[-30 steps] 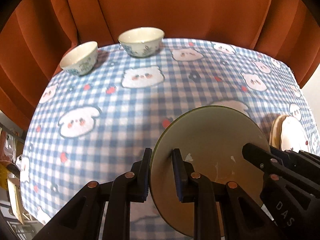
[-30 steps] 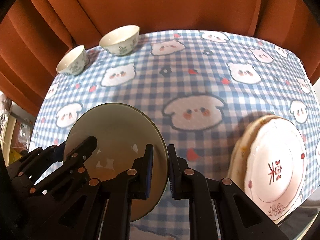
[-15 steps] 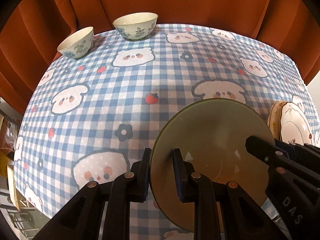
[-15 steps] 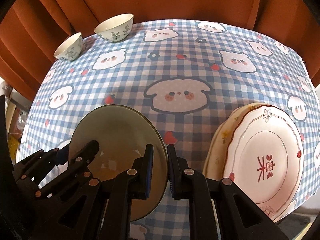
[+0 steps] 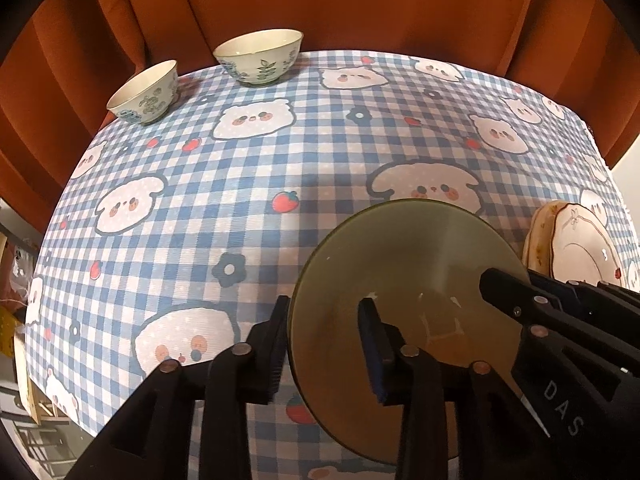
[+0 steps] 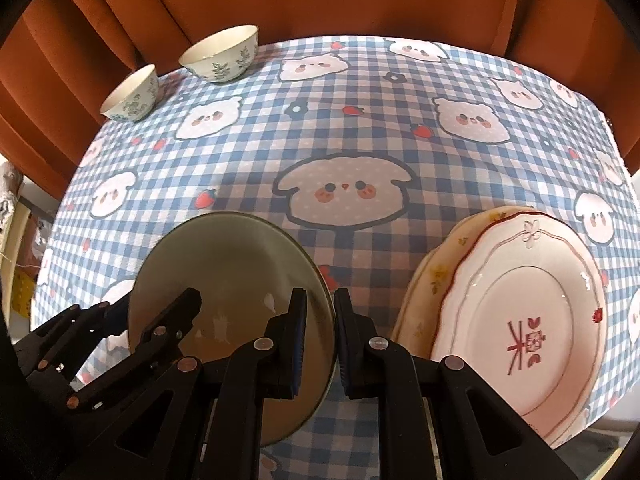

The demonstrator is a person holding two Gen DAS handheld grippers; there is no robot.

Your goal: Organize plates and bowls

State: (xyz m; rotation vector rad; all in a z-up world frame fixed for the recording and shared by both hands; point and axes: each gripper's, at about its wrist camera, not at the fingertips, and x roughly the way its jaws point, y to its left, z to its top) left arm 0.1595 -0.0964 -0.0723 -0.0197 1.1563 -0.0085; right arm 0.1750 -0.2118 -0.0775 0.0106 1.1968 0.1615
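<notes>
An olive-green plate (image 5: 400, 260) lies low over the checked tablecloth (image 5: 240, 184), near the front edge; whether it touches the cloth I cannot tell. My left gripper (image 5: 324, 344) straddles its left rim. Its jaws are opening and the inner pad stands off the plate, so it is open. My right gripper (image 6: 320, 336) is shut on the right rim of the olive plate (image 6: 224, 272). Right of it, a pink-rimmed plate (image 6: 520, 312) sits stacked on a cream flowered plate (image 6: 436, 268). Two patterned bowls (image 5: 260, 56) (image 5: 146, 92) stand at the far left.
Orange curtains (image 5: 360, 0) hang behind the table. The cloth's front edge (image 6: 600, 392) drops off just below the stacked plates. The bowls (image 6: 220, 58) (image 6: 130, 94) stand close to the far-left edge.
Both grippers carried the olive plate toward the near side of the table and a little lower. The left jaws, shut on the rim before, have spread apart. The right grip is unchanged.
</notes>
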